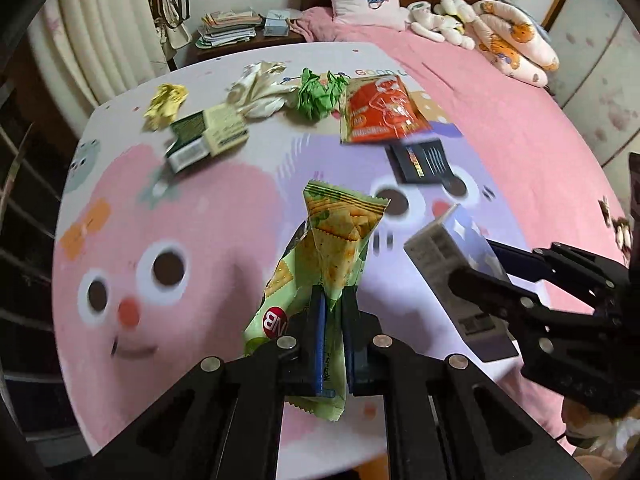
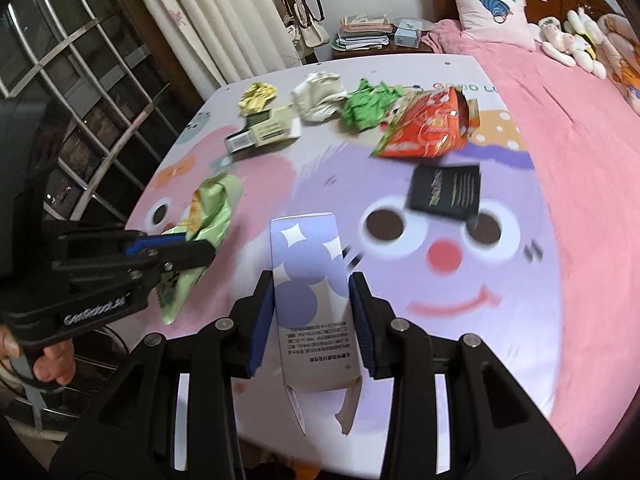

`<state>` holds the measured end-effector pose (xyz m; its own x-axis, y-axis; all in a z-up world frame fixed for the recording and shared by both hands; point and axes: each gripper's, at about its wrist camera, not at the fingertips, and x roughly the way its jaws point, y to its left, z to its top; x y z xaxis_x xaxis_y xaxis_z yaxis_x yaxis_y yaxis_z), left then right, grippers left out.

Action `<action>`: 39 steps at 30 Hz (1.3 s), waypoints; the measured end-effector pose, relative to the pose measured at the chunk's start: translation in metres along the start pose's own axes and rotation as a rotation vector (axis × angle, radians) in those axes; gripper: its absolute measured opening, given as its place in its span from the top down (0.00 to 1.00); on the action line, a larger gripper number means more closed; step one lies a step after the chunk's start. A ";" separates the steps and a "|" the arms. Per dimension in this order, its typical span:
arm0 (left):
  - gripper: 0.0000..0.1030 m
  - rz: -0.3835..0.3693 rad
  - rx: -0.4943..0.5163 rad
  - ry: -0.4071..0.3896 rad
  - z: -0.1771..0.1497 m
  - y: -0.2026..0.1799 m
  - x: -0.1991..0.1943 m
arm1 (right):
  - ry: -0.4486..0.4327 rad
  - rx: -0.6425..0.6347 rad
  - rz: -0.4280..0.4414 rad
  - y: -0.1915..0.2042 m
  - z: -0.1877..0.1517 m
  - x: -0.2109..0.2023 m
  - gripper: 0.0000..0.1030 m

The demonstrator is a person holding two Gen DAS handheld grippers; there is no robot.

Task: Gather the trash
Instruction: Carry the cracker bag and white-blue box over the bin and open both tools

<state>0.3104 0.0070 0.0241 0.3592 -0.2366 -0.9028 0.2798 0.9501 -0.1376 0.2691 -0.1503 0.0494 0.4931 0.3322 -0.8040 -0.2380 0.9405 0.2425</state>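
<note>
Holding both pcs off the table: left gripper [image 1: 333, 300] is pinching limp, crinkly cracker wrapper [image 1: 336, 236] mid-body, right gripper [image 2: 312, 312] is clamping light, crushable carton [image 2: 310, 280] by its sides.

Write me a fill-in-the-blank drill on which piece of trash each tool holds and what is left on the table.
1. The left tool is shut on a ____ cracker wrapper.
2. The right tool grips a box printed with white stars and ____ circles.
3. On the table, the orange snack bag lies beside a crumpled ____ paper ball.
4. The flat packet in front of that bag is ____.

Missing words: green; purple; green; black
</note>
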 end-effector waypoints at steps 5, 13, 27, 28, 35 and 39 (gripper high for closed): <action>0.93 -0.022 0.014 -0.025 -0.079 0.010 -0.047 | -0.004 0.043 -0.009 0.049 -0.055 -0.023 0.67; 0.93 -0.040 0.054 -0.038 -0.188 0.024 -0.081 | 0.015 0.064 -0.037 0.123 -0.152 -0.045 0.67; 0.93 -0.070 0.022 0.127 -0.326 0.027 -0.041 | 0.211 0.114 -0.031 0.160 -0.284 -0.010 0.67; 0.93 -0.070 0.020 0.137 -0.330 0.026 -0.033 | 0.225 0.128 -0.033 0.157 -0.294 -0.002 0.67; 0.93 -0.057 -0.014 0.198 -0.367 0.030 0.054 | 0.297 0.214 -0.055 0.120 -0.346 0.070 0.67; 0.93 -0.042 -0.026 0.221 -0.386 0.034 0.113 | 0.332 0.256 -0.070 0.095 -0.378 0.119 0.67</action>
<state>0.0172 0.0913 -0.2401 0.1428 -0.2281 -0.9631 0.2658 0.9462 -0.1846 -0.0112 -0.0485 -0.2287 0.1944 0.2649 -0.9445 0.0226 0.9614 0.2743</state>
